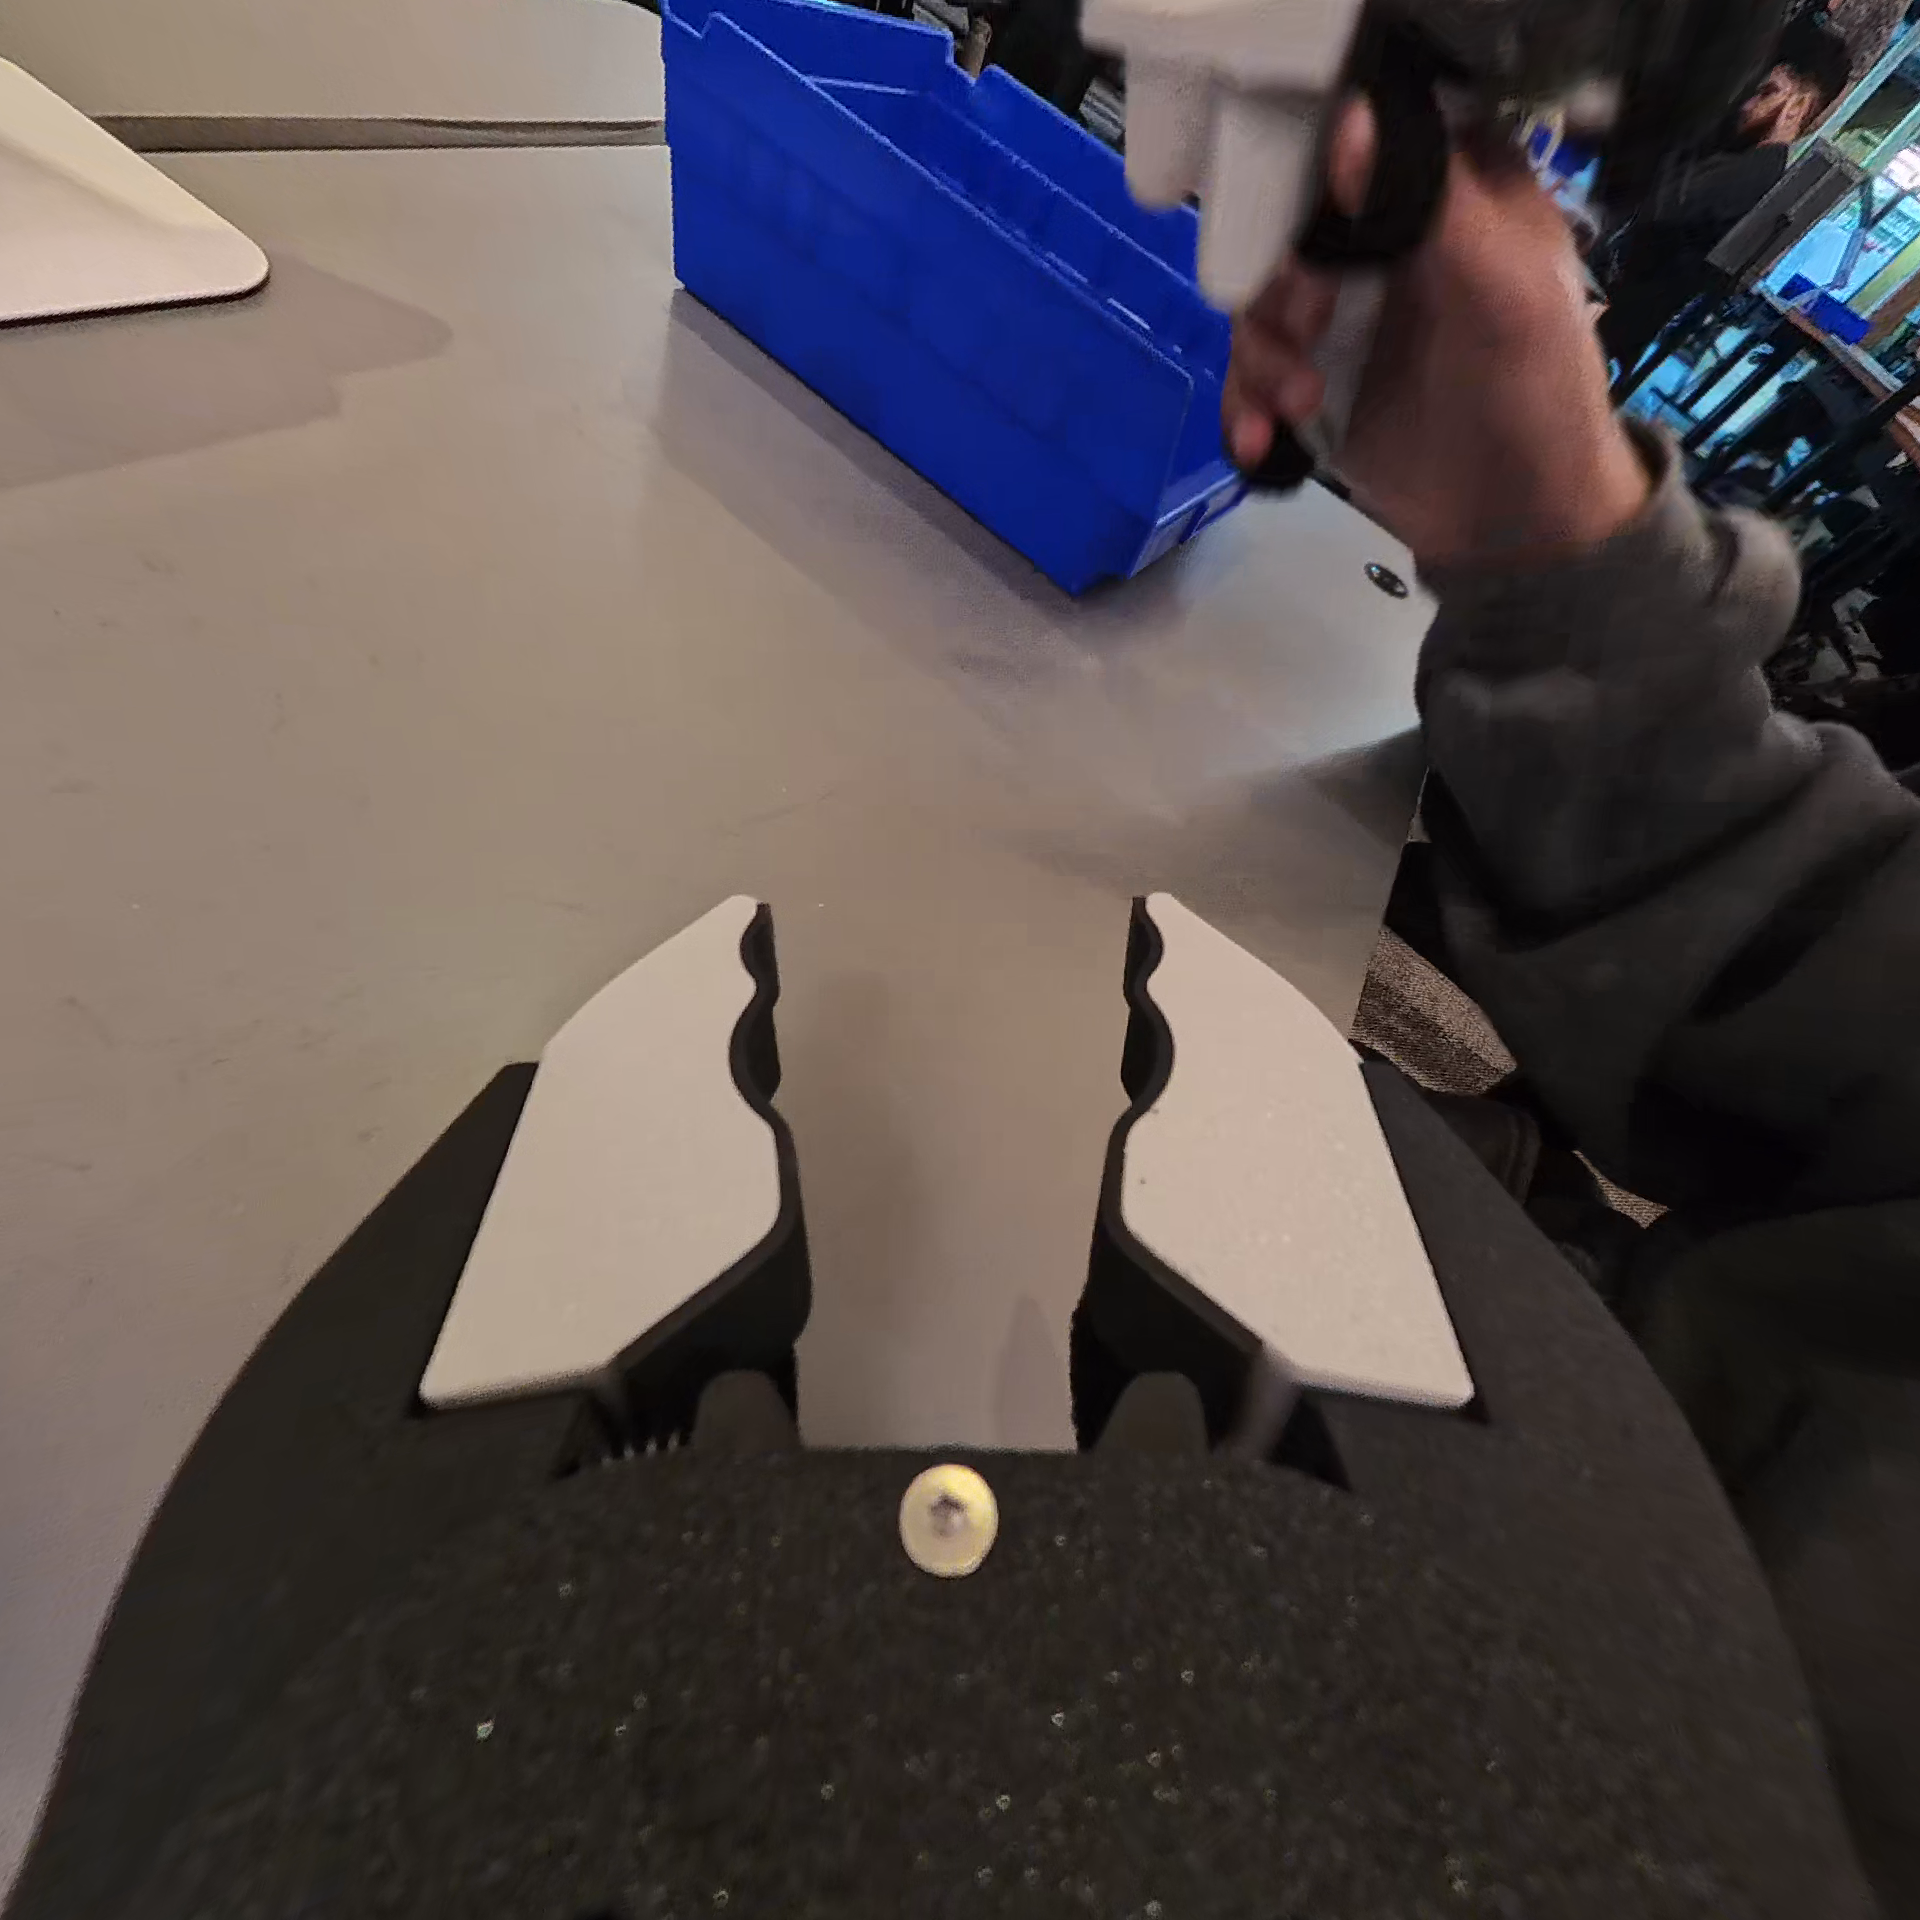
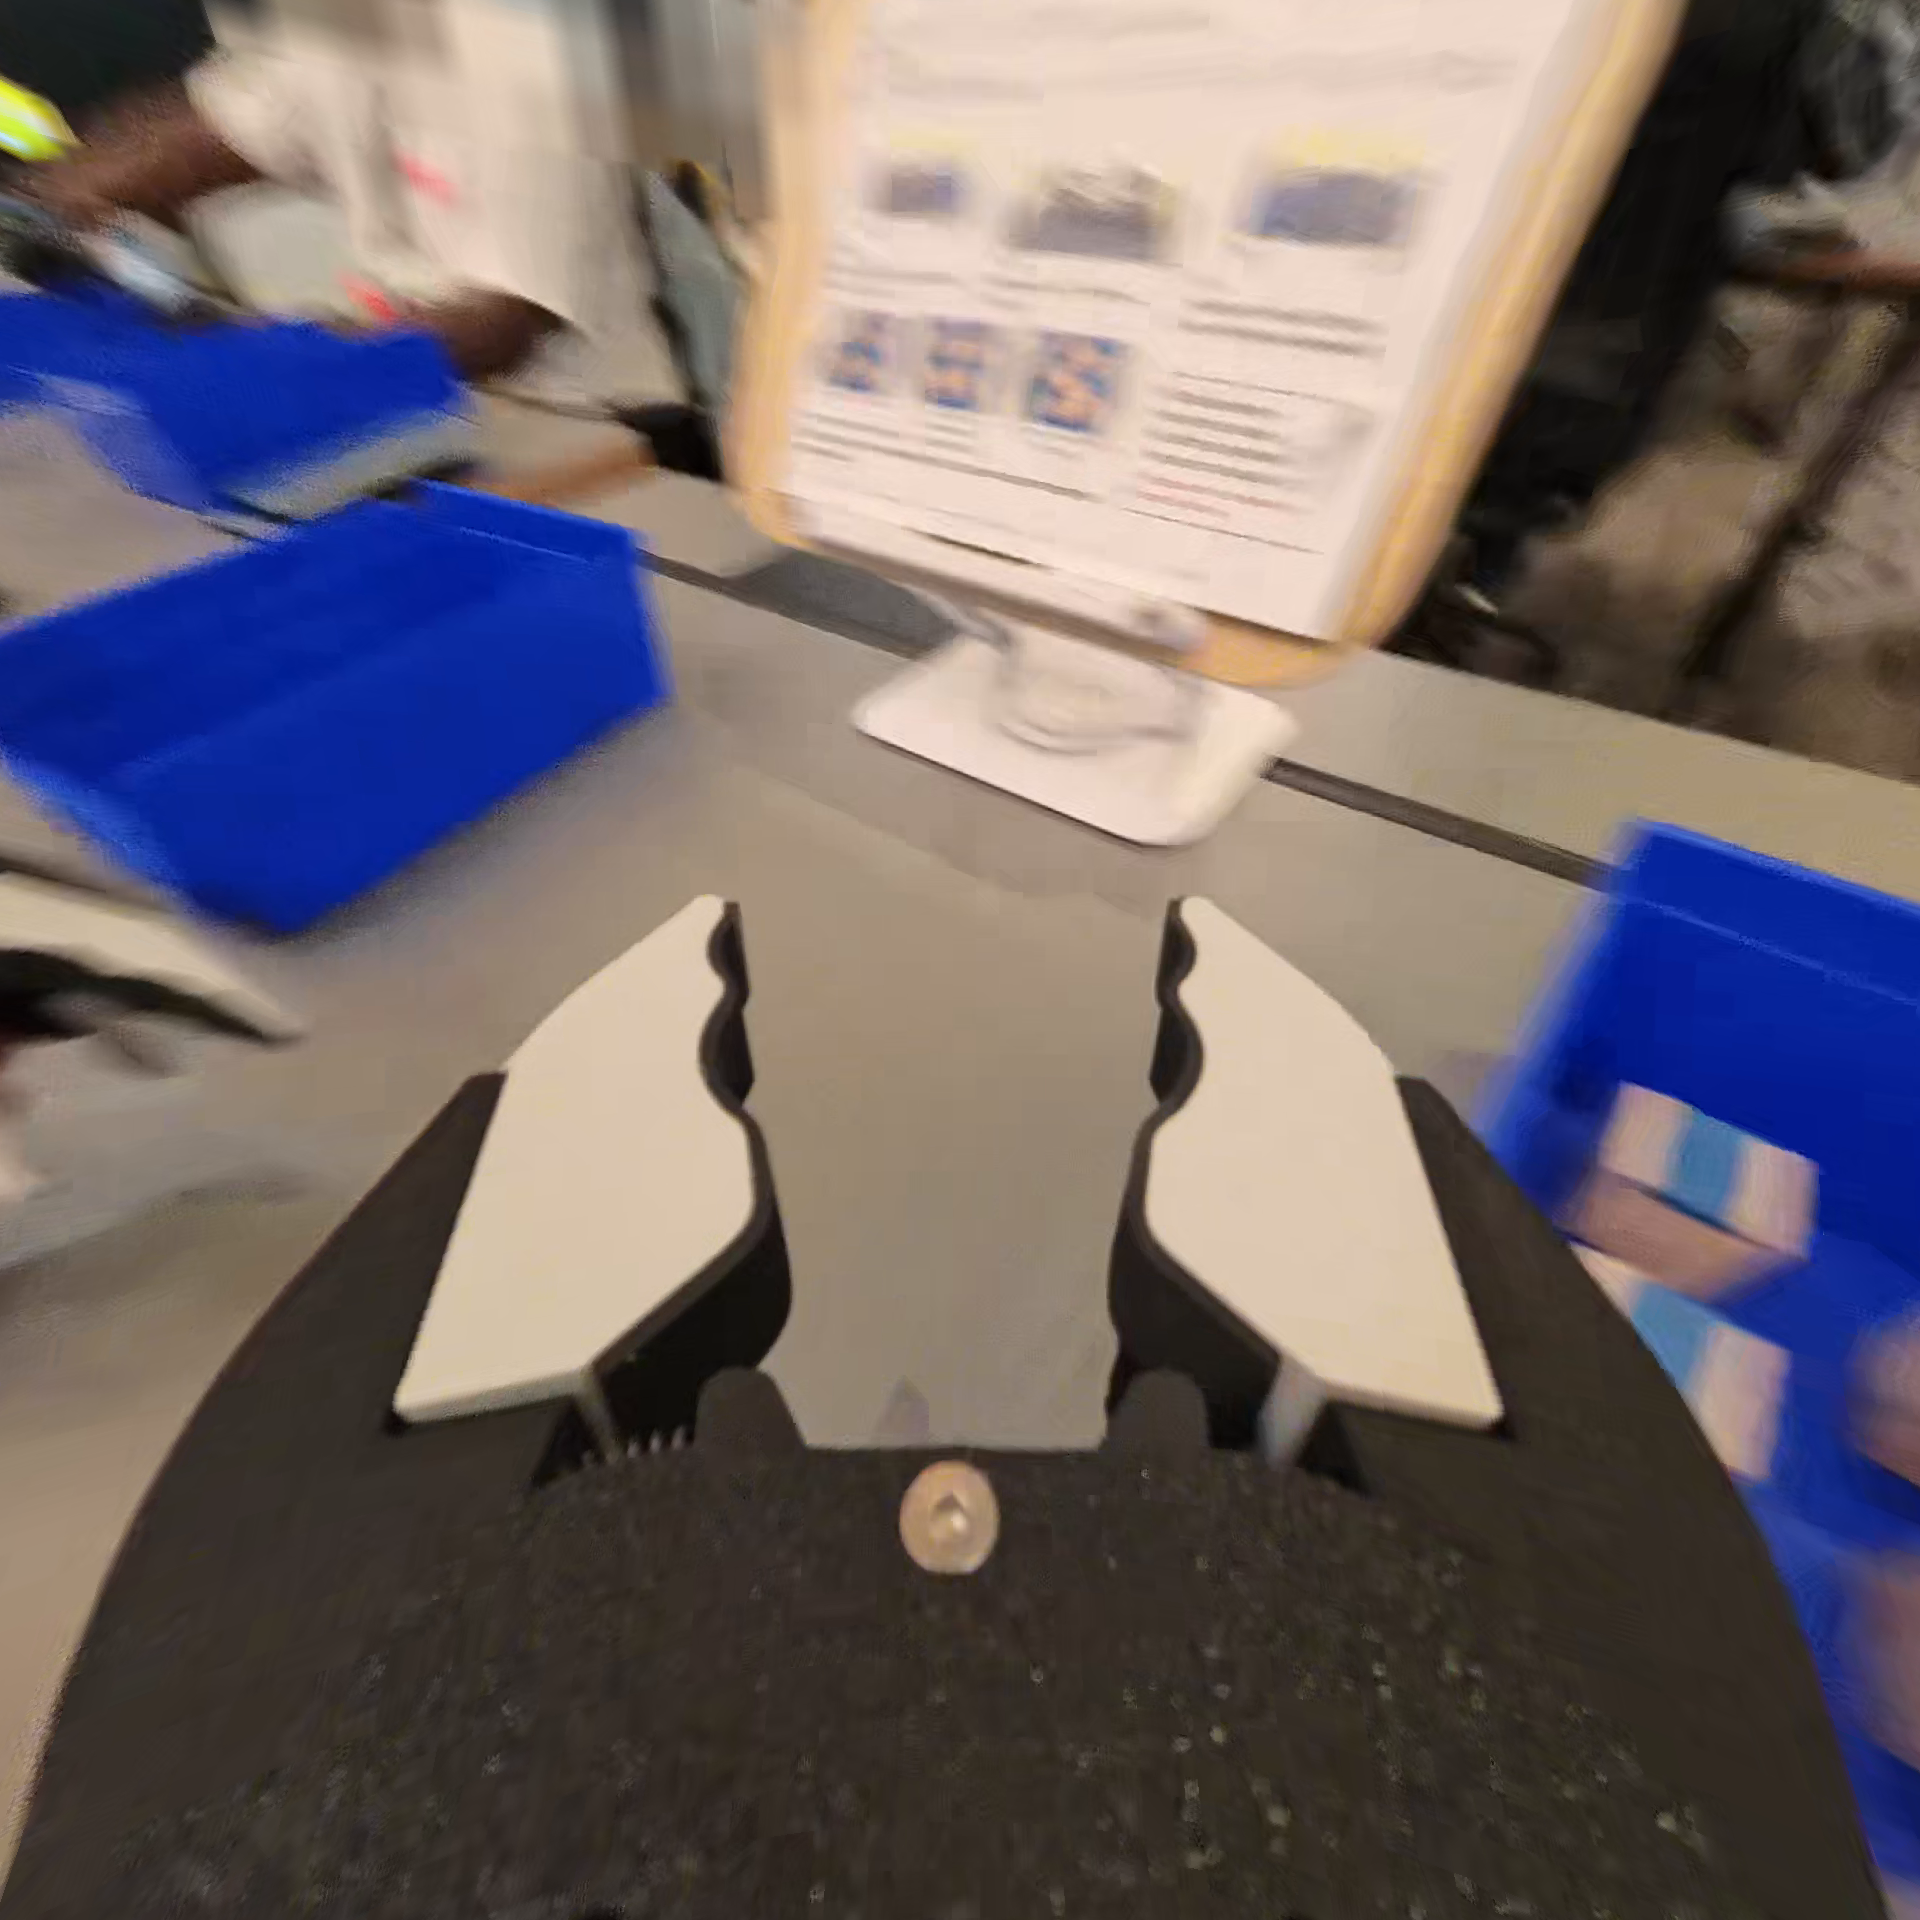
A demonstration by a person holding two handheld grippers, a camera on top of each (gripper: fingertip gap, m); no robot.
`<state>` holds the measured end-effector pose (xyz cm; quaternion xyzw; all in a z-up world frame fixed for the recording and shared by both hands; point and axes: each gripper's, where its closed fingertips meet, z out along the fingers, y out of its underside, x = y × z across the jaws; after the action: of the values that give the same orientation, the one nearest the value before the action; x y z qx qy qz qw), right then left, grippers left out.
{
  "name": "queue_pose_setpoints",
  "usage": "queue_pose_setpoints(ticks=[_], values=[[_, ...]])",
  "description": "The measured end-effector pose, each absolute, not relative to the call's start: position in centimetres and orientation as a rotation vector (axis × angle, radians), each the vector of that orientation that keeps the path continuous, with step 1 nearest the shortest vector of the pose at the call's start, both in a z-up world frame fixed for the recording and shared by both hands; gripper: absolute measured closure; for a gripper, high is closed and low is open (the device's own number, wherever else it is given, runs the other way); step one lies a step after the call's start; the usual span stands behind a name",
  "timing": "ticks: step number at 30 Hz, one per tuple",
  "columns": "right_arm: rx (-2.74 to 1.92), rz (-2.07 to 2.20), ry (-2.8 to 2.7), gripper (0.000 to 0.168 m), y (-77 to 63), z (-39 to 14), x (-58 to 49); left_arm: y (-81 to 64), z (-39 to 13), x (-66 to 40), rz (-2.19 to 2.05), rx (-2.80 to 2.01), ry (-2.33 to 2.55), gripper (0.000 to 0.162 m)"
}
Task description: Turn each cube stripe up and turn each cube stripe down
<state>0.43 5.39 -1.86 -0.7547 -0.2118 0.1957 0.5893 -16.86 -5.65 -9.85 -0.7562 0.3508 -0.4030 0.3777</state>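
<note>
My left gripper (image 1: 951,914) is open and empty above the bare grey table (image 1: 416,675). My right gripper (image 2: 951,914) is open and empty, also over the table; its view is blurred by motion. A blue bin (image 2: 1714,1039) at the right of the right wrist view holds cubes with a pale top and a blue stripe (image 2: 1694,1184); one shows its stripe on the upper face, and another (image 2: 1704,1382) lies below it. In the left wrist view the right gripper's body and the hand holding it (image 1: 1455,343) hang above a blue bin (image 1: 935,312).
A second blue bin (image 2: 343,686) stands at the left in the right wrist view. A sign in a wooden frame (image 2: 1122,301) on a white base (image 2: 1081,748) stands at the table's far side; the base also shows in the left wrist view (image 1: 104,229). People and furniture lie beyond.
</note>
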Motion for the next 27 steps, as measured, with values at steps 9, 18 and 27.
queue_pose_setpoints(ticks=[9, 18, 27], values=[[-1.596, 0.340, -0.787, 0.101, -0.9, -8.6, -9.7, -5.5, -10.4, -16.9, -0.980, -1.948, 0.905, 0.099], [-1.661, 0.453, -0.754, 0.103, -1.1, -9.8, -9.5, -5.3, -5.1, -19.4, -1.090, -1.911, 0.863, 0.100], [-1.673, 0.475, -0.783, 0.106, -1.4, -10.2, -9.4, 10.6, -3.3, -38.3, -0.255, -2.319, 0.534, 0.093]])
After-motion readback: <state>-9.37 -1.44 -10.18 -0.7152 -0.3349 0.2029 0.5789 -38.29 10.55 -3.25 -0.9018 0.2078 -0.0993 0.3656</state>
